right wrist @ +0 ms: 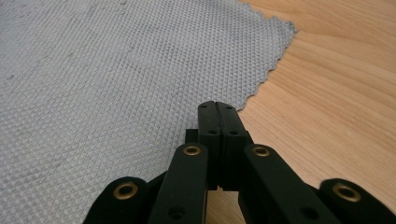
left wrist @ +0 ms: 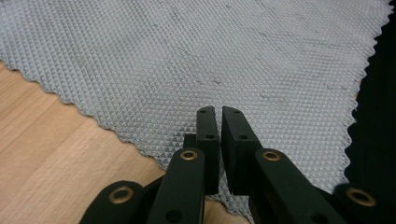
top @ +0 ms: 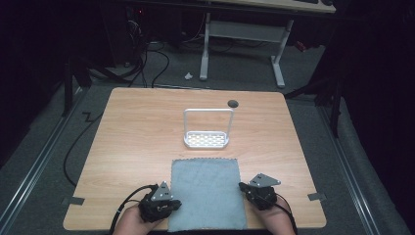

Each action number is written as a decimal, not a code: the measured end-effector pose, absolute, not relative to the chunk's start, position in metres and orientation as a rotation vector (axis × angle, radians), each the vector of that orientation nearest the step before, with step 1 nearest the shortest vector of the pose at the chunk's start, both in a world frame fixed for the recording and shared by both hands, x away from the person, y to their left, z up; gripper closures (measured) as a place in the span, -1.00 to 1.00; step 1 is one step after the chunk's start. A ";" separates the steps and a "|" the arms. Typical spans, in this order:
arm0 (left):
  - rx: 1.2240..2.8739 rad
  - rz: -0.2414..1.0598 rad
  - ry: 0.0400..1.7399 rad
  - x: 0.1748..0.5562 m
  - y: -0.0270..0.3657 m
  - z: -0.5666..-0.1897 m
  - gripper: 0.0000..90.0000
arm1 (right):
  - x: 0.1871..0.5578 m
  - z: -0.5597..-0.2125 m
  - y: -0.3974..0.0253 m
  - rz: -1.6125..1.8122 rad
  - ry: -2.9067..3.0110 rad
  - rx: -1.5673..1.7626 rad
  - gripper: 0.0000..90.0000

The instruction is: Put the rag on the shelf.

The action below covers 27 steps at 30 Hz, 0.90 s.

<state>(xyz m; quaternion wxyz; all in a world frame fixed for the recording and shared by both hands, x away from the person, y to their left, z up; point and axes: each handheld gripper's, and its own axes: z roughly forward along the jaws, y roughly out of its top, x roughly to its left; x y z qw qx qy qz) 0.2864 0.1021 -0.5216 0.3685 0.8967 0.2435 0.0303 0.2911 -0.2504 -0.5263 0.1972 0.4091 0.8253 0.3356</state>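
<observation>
Nearest to the camera in the high view are the person's two hands at the bottom edge, each one holding a gripper; between them lies the grey cloth (top: 206, 193).

From largest to smallest: the wooden table (top: 137, 142) takes most of the high view, and its near edge is by the person; the grey cloth lies flat on the near half of the table, near the middle, with a zigzag border, and its near end reaches the table edge; in the left gripper view the cloth (left wrist: 196, 60) passes over that edge on the right side; a white rack (top: 207, 128) with a tall frame and a perforated base stands just behind the far edge of the cloth, apart from it; a small dark round hole (top: 233, 103) is in the table behind the rack.

The left gripper (top: 172, 203) rests at the left border of the cloth; in its own view the left gripper (left wrist: 219, 112) has a narrow slit between the jaws, nearly clenched, with nothing between them, and it is above the cloth.

The right gripper (top: 242, 186) is at the right border of the cloth; in its own view the right gripper (right wrist: 217, 106) has the jaws pressed together, clenched on nothing, with the tips over the zigzag border of the cloth (right wrist: 116, 70) where the wood begins.
</observation>
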 end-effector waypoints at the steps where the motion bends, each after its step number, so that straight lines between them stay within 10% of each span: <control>1: 2.304 0.075 0.619 0.285 0.102 -0.522 0.90 | 0.289 -0.526 -0.252 0.942 2.311 1.149 1.00; 14: 2.302 0.062 0.606 0.284 0.104 -0.521 0.82 | 0.284 -0.526 -0.253 0.956 2.317 1.148 0.92; 27: 2.058 0.287 0.996 0.350 0.128 -0.525 0.42 | 0.281 -0.520 -0.258 1.043 2.263 1.110 0.72</control>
